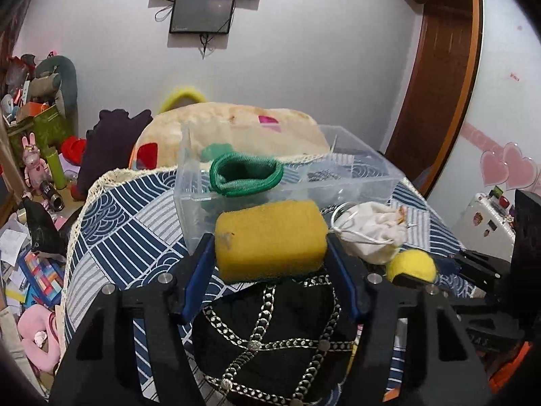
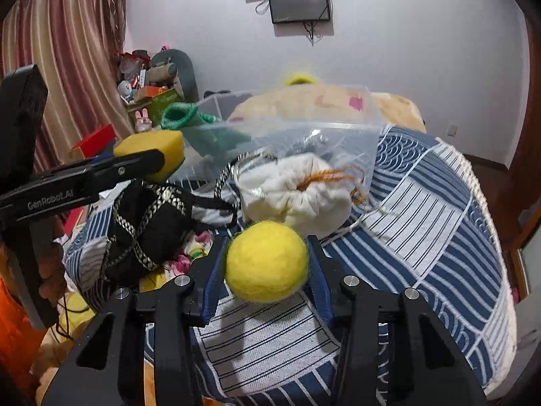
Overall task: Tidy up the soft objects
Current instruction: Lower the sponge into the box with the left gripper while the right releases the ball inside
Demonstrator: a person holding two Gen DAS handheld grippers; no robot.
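Note:
My left gripper is shut on a yellow sponge and holds it above the table, just in front of a clear plastic box. A green knit sock lies over the box's front edge. My right gripper is shut on a yellow felt ball above the cloth. The ball also shows in the left wrist view; the sponge and left gripper show in the right wrist view. A white drawstring pouch and a black chain-trimmed bag lie on the table.
The table has a blue and white patterned cloth. A large beige plush lies behind the box. Clutter, toys and boxes fill the floor at left. A wooden door frame stands at right.

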